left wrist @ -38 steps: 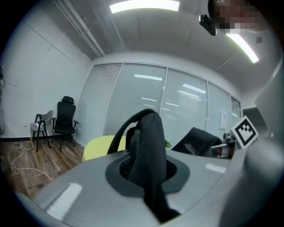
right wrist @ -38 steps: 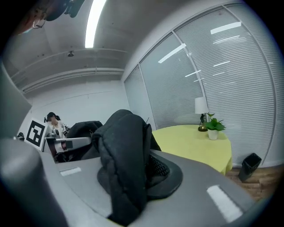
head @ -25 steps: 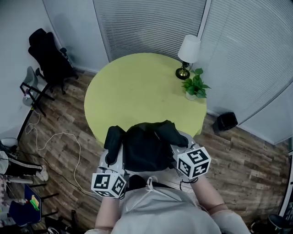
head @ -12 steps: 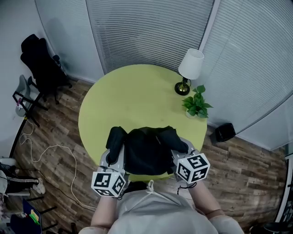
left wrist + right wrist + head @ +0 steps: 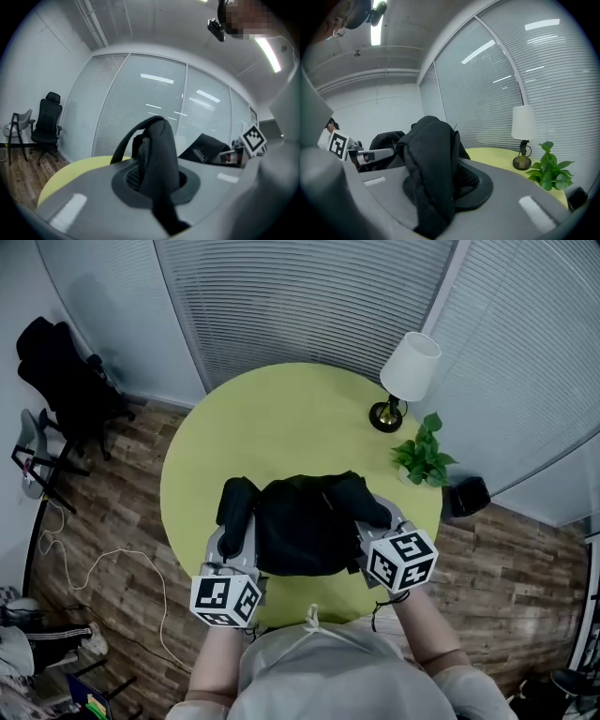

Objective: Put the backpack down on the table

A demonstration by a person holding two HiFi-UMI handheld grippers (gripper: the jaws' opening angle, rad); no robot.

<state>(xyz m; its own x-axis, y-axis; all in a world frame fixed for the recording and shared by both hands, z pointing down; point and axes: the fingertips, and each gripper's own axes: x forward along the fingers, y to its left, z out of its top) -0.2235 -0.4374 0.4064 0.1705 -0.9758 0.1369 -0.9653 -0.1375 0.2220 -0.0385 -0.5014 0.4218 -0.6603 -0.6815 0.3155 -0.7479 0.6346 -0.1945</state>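
Currently the black backpack (image 5: 300, 526) hangs over the near edge of the round yellow desk (image 5: 281, 418). The left gripper (image 5: 232, 542) has its jaws clenched on a padded strap (image 5: 157, 154). The right gripper (image 5: 373, 526) has its jaws clenched on backpack padding. Judged soft and saggy; the two side holds suit lowering.

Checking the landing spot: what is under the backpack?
The near part of the round yellow-green table lies under the backpack. Whether they touch, or anything sits between, is covered from view.
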